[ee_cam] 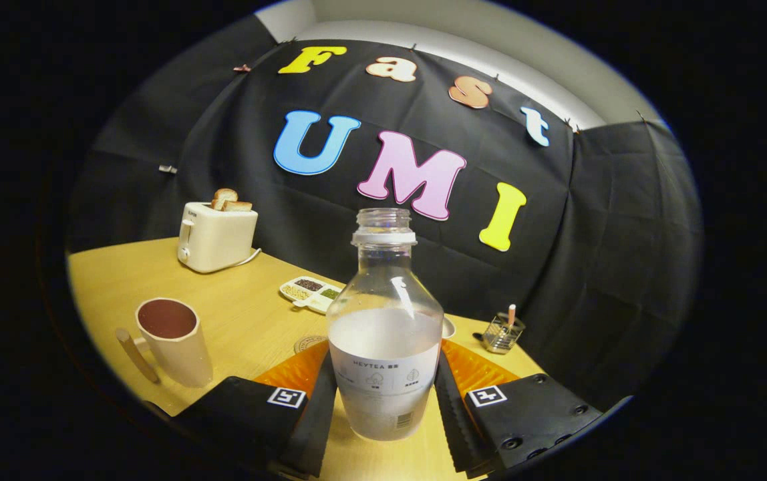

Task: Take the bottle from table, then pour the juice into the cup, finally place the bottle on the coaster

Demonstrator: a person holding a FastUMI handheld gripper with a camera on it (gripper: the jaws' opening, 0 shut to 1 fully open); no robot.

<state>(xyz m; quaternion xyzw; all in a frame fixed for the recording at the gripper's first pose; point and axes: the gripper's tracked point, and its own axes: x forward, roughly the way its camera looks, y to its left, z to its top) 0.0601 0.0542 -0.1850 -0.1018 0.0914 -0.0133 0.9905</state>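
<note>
Here the gripper (383, 394) had its two black fingers (320, 407) spread just wide enough to take the bottle (384, 334), one ribbed pad along each side of the bottle's lower body; both looked to be pressing on it, though the exact contact was hard to judge. The bottle stood upright between them, uncapped, clear-walled, with pale cloudy juice filling roughly its lower half and a white label across that part. Its base appeared to rest on the tabletop (236, 321). Just beyond the left finger a round coaster (308, 344) lay flat on the wood. Further left, near the tabletop's front edge, stood a cream cup (173, 341) with a dark inside and a wooden handle. Behind it, toward the far left corner, sat a toaster (216, 235) holding bread, and a divided dish (310, 292) lay near the far edge. A small wire holder (502, 333) stood toward the right corner.
</note>
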